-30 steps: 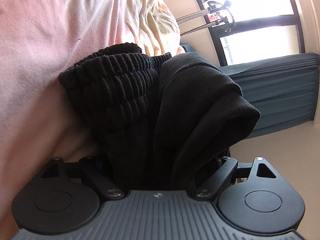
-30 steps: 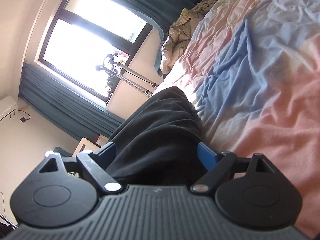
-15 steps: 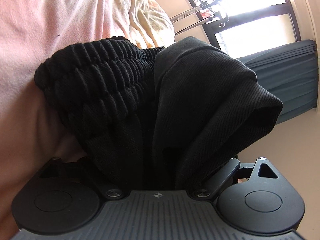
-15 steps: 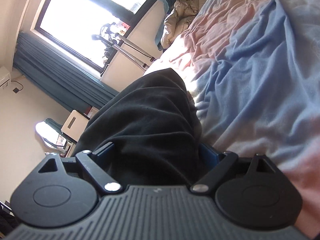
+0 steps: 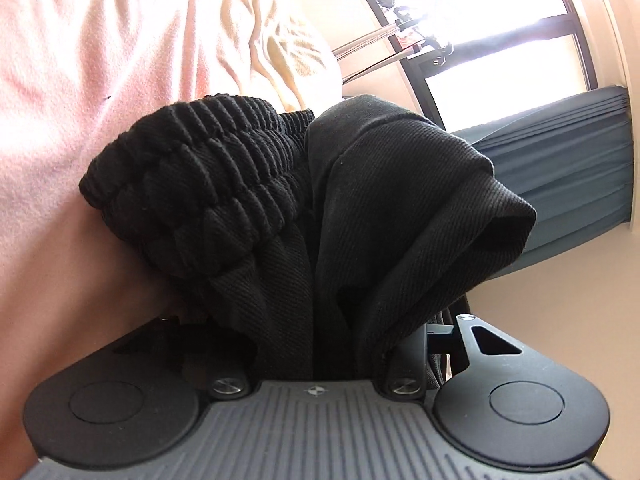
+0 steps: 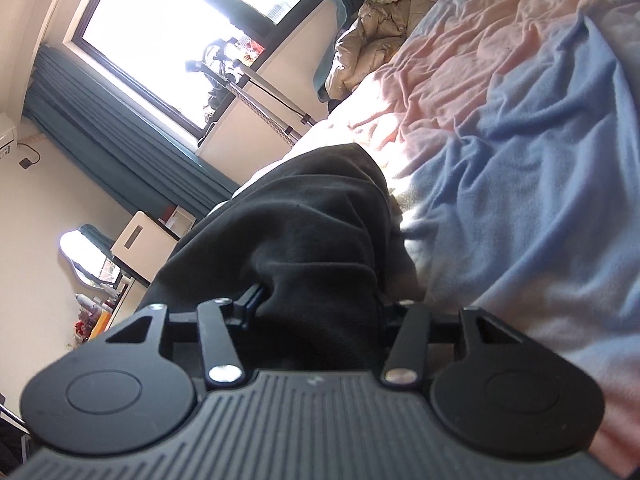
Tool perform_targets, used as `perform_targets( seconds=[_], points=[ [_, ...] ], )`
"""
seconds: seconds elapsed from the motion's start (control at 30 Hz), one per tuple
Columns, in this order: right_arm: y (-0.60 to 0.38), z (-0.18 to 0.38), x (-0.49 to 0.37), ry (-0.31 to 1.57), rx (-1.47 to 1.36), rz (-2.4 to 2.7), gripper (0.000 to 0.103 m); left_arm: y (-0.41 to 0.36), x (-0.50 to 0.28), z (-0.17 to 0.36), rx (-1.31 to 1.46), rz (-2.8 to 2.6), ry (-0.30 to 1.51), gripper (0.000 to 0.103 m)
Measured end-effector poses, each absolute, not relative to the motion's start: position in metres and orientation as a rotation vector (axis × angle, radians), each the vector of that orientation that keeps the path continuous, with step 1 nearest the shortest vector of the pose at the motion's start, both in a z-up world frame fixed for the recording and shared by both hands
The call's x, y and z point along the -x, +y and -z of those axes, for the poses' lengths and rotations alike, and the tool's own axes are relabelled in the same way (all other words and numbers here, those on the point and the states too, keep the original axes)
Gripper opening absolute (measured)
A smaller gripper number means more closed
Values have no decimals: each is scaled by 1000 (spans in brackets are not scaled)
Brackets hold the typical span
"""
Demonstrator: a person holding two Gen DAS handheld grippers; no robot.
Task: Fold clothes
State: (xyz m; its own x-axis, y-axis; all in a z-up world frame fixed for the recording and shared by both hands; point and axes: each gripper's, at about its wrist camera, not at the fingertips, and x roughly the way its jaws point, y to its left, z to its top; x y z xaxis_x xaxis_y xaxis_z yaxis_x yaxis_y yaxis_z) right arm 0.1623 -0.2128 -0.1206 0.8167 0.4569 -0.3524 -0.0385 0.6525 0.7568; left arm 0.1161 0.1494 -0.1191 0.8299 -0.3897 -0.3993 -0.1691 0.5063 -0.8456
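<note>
A black garment (image 5: pixel 400 200) with a ribbed elastic waistband (image 5: pixel 208 184) bulges out of my left gripper (image 5: pixel 320 316). The jaws are closing and the cloth is bunched tight between them, hiding the fingertips. In the right wrist view another part of the black garment (image 6: pixel 304 216) is gathered in my right gripper (image 6: pixel 320 304). Its jaws are closing too, and the one left finger (image 6: pixel 252 300) that shows presses into the fabric. The cloth lies on a pink and blue bedsheet (image 6: pixel 520 160).
The pink sheet (image 5: pixel 80 60) fills the left of the left wrist view. A crumpled beige quilt (image 6: pixel 372 36) lies at the far end of the bed. A bright window (image 6: pixel 192 24), teal curtains (image 6: pixel 120 144), a metal stand (image 6: pixel 264 92) and a white cabinet (image 6: pixel 140 236) line the wall.
Both grippers' jaws have drawn in on the black cloth, which now bunches narrower between them. The right gripper has shifted along the bed and rolled slightly.
</note>
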Motion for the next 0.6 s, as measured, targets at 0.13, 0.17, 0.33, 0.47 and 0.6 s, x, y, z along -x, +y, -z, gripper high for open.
perform_targets(
  seconds=[0.13, 0.17, 0.33, 0.47, 0.6],
  points=[
    [-212, 86, -146, 464, -789, -287, 34, 145, -107, 92, 1013, 181, 573, 38],
    [-214, 74, -142, 435, -778, -291, 34, 144, -103, 86, 1031, 194, 565, 37],
    [-236, 12, -116, 293, -731, -303, 33, 119, -85, 54, 1069, 256, 509, 38],
    [-268, -33, -92, 187, -695, -283, 33, 76, -88, 27, 1071, 326, 477, 38],
    [-317, -60, -77, 84, -681, -242, 34, 13, -112, 2, 1020, 411, 442, 38]
  ],
)
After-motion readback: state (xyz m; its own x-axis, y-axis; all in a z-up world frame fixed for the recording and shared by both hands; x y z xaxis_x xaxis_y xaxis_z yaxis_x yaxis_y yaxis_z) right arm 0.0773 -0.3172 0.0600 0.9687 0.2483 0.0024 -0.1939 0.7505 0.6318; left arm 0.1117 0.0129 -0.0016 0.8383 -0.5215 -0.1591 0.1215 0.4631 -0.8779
